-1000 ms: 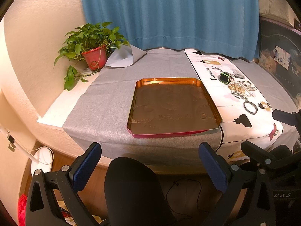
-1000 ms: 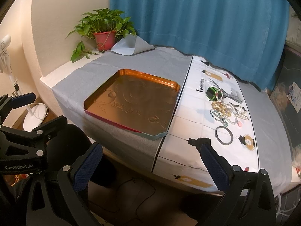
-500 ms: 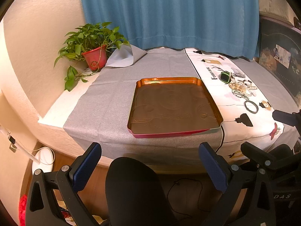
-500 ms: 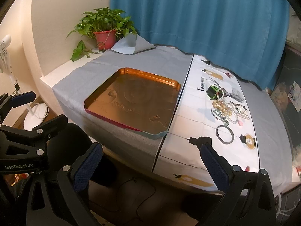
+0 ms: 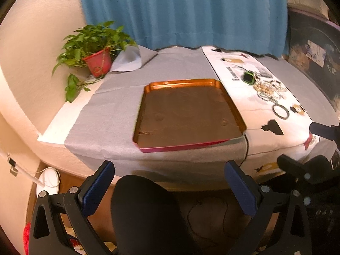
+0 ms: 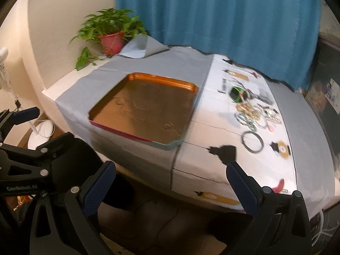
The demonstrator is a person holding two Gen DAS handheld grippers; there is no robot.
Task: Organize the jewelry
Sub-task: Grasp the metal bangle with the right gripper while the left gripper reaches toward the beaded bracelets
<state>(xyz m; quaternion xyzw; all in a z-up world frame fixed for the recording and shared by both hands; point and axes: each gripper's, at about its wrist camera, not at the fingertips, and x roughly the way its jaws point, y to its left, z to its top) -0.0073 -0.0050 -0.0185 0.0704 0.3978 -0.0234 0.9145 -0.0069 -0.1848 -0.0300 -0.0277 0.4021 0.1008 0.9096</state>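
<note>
At the far left a potted plant (image 5: 96, 48) is seen in the corner of the counter (image 5: 119, 106), which is covered by grey cloth. To its right an orange tray (image 5: 187, 82) lies empty, its right edge just beside a white printed cloth (image 6: 214, 114). On that cloth the jewelry (image 6: 256, 114) is gathered in a loose pile toward the far side: a green-rimmed watch (image 6: 236, 94) at the far end, beads and bracelets heaped nearer, and a dark bangle (image 6: 252, 142) set apart on the near side.

The left gripper (image 5: 170, 188) is held below the near edge of the counter, in front of the tray, its jaws wide apart and nothing between them. The right gripper (image 6: 170, 188) is likewise spread wide and empty, low before the near edge, with the jewelry well apart from it, up and to the right.

The task is judged to be at its opening: nothing has been placed in the tray, and no piece is grasped. A reach by the right gripper over the white cloth is called for next, the lone bangle being probably the easiest first pick.
</note>
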